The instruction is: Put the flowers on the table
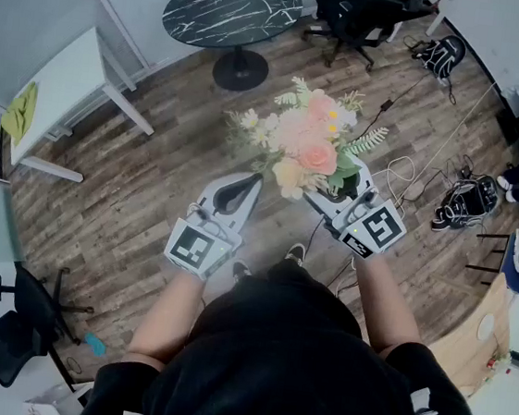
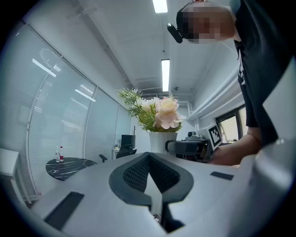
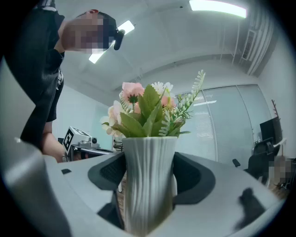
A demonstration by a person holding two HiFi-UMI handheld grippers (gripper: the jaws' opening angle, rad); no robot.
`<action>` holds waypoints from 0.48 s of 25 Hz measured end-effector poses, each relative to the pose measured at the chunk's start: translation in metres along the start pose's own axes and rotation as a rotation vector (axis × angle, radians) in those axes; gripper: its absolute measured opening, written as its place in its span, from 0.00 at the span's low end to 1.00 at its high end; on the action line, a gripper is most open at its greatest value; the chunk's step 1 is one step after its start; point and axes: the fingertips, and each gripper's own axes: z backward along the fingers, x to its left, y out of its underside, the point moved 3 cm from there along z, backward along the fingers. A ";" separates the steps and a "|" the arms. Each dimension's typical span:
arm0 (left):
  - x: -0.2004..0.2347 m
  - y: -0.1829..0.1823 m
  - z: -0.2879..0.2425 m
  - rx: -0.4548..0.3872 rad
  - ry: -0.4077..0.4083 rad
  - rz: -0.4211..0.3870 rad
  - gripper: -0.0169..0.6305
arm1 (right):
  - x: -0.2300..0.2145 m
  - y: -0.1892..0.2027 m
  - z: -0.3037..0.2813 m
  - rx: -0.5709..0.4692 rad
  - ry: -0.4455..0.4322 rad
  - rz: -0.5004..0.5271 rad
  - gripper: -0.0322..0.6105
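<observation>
A bunch of pink, peach and cream flowers [image 1: 306, 142] with green sprigs stands in a white ribbed vase [image 3: 148, 185]. My right gripper [image 3: 148, 163] is shut on that vase, a dark pad pressing on each side, and carries it upright above the wooden floor. In the head view the right gripper [image 1: 342, 200] sits just under the blooms. My left gripper [image 1: 246, 186] is level beside it on the left, jaws together with nothing between them. From the left gripper view [image 2: 149, 156] the flowers [image 2: 159, 113] and vase [image 2: 159, 140] show ahead to the right.
A round black marble table [image 1: 231, 8] with bottles on it stands ahead across the wooden floor. A white table [image 1: 64, 87] is at the left. Black office chairs [image 1: 356, 13], cables and bags [image 1: 465, 202] lie at the right. Another chair [image 1: 13, 327] is behind left.
</observation>
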 end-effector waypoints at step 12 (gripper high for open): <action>0.001 0.008 -0.010 0.004 -0.024 -0.011 0.04 | -0.012 0.010 0.000 -0.001 -0.019 -0.020 0.56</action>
